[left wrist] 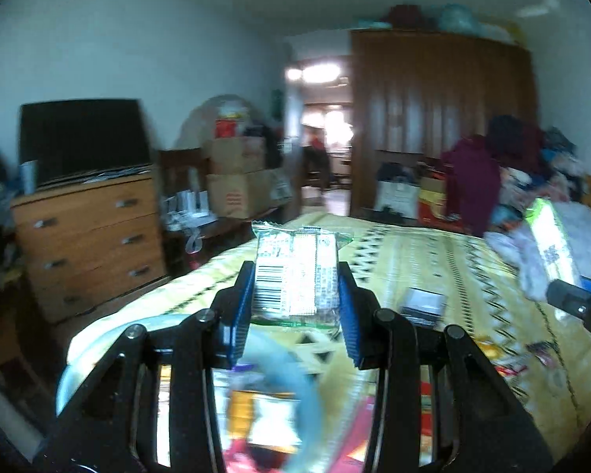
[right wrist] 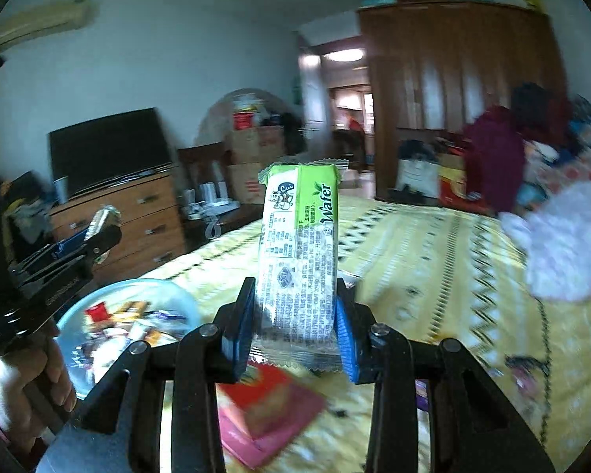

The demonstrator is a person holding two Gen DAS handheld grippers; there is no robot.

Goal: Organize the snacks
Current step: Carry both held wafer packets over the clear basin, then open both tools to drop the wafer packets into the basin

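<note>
You are holding two green wafer packs (left wrist: 297,276) (right wrist: 299,260) upright above the bed; bowl (right wrist: 130,315) is holding mixed snacks.

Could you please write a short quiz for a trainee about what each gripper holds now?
1. True or false: the left gripper is empty.
2. What word is printed on the green packet in the right gripper? A) Wafer B) Cookie C) Candy
3. Which container, seen in the right wrist view, has mixed snacks in it?

Key
1. False: its blue pads are pressed on a wafer packet with a barcode.
2. A.
3. The pale blue bowl on the yellow bedspread, just right of the person's left hand.
</note>
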